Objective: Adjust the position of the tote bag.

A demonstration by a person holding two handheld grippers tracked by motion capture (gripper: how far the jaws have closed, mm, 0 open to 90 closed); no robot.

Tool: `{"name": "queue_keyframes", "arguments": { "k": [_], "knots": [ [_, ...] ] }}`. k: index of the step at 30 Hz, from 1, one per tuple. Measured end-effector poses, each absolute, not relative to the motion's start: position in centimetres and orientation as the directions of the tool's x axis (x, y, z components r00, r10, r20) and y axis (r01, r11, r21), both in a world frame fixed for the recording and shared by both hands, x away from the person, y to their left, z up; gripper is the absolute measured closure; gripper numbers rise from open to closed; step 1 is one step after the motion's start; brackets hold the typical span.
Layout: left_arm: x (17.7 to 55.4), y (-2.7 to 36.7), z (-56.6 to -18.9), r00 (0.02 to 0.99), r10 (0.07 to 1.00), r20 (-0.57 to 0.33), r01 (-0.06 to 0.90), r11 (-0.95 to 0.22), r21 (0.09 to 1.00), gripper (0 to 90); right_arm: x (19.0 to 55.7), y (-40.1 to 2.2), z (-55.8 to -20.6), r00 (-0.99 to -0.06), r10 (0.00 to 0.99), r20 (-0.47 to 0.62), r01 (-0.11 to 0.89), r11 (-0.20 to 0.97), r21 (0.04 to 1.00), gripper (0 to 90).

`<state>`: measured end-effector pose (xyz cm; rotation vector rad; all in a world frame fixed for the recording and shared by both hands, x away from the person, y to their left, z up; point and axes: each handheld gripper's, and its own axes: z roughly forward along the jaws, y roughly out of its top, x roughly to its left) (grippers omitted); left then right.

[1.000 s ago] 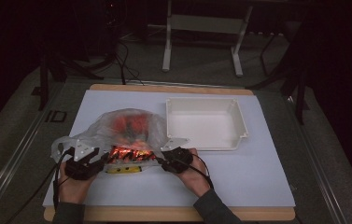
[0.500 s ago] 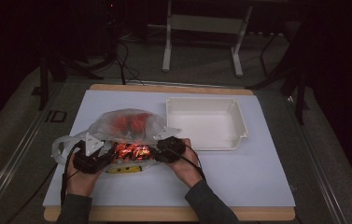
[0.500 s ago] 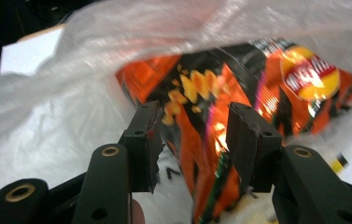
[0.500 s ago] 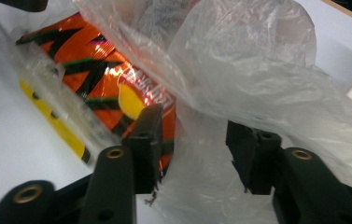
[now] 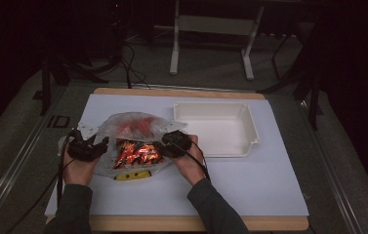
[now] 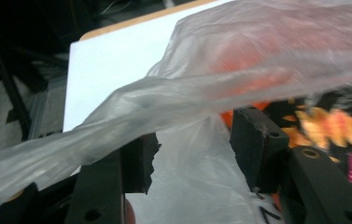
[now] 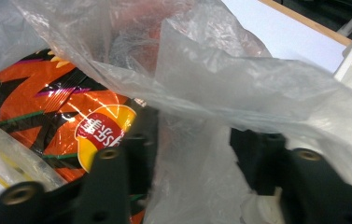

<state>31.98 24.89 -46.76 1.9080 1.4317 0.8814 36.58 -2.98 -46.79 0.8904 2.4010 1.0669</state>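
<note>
At the lower left of the high view the left gripper [image 5: 98, 146] sits against the left edge of the bag [image 5: 132, 127], a thin clear plastic bag lying at centre left on the white mat [image 5: 250, 185]. Its jaws have just been opening and stand wide; in the left gripper view a twisted band of the bag [image 6: 131, 109] lies across them, loose film between them and no pad pressing on it.

In the middle, the orange snack packet [image 5: 135, 153] shows through the bag's near side, with a small yellow thing [image 5: 132, 175] just below it.

To the right, the right gripper [image 5: 167, 145] is at the bag's right edge. It too is wide apart, having opened and then eased in a little, with film draped over it [image 7: 187, 154] but not pinched.

At the right of the mat, the white tray [image 5: 247, 146] stands just beside the bag.

The risk is the film: with both grippers slack, the mouth could sag shut over the packet, or a jaw could snag the plastic and drag the whole bag toward the tray.
</note>
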Motion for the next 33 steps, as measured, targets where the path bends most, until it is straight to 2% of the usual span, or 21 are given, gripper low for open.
{"name": "queue_keyframes", "arguments": {
  "k": [4, 8, 11, 15, 16, 20, 21, 22, 24, 31, 33],
  "knots": [
    [33.1, 24.5, -47.7, 0.189, 0.969, 0.158, 0.616, -0.243, 0.75, 45.5, 36.8, -3.1, -46.9, -0.733, 0.678, -0.053, 0.41, 0.502, 0.762, 68.9],
    [34.0, 24.0, -48.5, 0.183, 0.971, 0.152, 0.645, -0.235, 0.727, 42.4, 36.8, -3.1, -46.8, -0.736, 0.676, -0.041, 0.413, 0.496, 0.764, 74.5],
    [35.2, 24.0, -49.1, 0.125, 0.985, 0.118, 0.661, -0.171, 0.731, 42.1, 36.8, -3.0, -46.5, -0.745, 0.666, -0.033, 0.409, 0.495, 0.767, 82.0],
    [36.3, 24.3, -49.5, 0.079, 0.993, 0.082, 0.673, -0.114, 0.731, 44.6, 36.7, -3.1, -46.2, -0.754, 0.656, -0.029, 0.4, 0.494, 0.772, 85.8],
    [36.5, 24.3, -49.6, 0.077, 0.994, 0.083, 0.679, -0.114, 0.725, 47.4, 36.7, -3.1, -46.1, -0.754, 0.657, -0.028, 0.399, 0.491, 0.774, 86.3],
    [36.9, 24.2, -49.9, 0.104, 0.992, 0.071, 0.706, -0.124, 0.698, 76.4, 36.8, -3.3, -45.8, -0.75, 0.661, -0.029, 0.396, 0.484, 0.78, 87.6],
    [36.7, 24.2, -50.0, 0.118, 0.989, 0.084, 0.704, -0.143, 0.695, 76.4, 36.9, -3.3, -45.8, -0.747, 0.664, -0.028, 0.397, 0.48, 0.782, 88.0],
    [36.6, 24.3, -50.0, 0.126, 0.989, 0.082, 0.702, -0.148, 0.697, 85.8, 37.0, -3.5, -45.6, -0.742, 0.669, -0.028, 0.4, 0.476, 0.783, 88.6],
    [36.0, 24.4, -49.7, 0.162, 0.981, 0.102, 0.675, -0.186, 0.714, 88.5, 37.1, -3.8, -45.5, -0.734, 0.679, -0.029, 0.405, 0.472, 0.783, 89.0],
    [33.1, 25.6, -48.0, 0.425, 0.872, 0.245, 0.471, -0.444, 0.763, 89.4, 38.2, -5.6, -45.3, -0.666, 0.745, -0.033, 0.463, 0.448, 0.765, 89.7],
    [32.1, 26.3, -47.6, 0.475, 0.842, 0.257, 0.422, -0.474, 0.773, 89.6, 38.5, -6.2, -45.3, -0.649, 0.76, -0.026, 0.482, 0.438, 0.759, 89.8]
  ]
}}
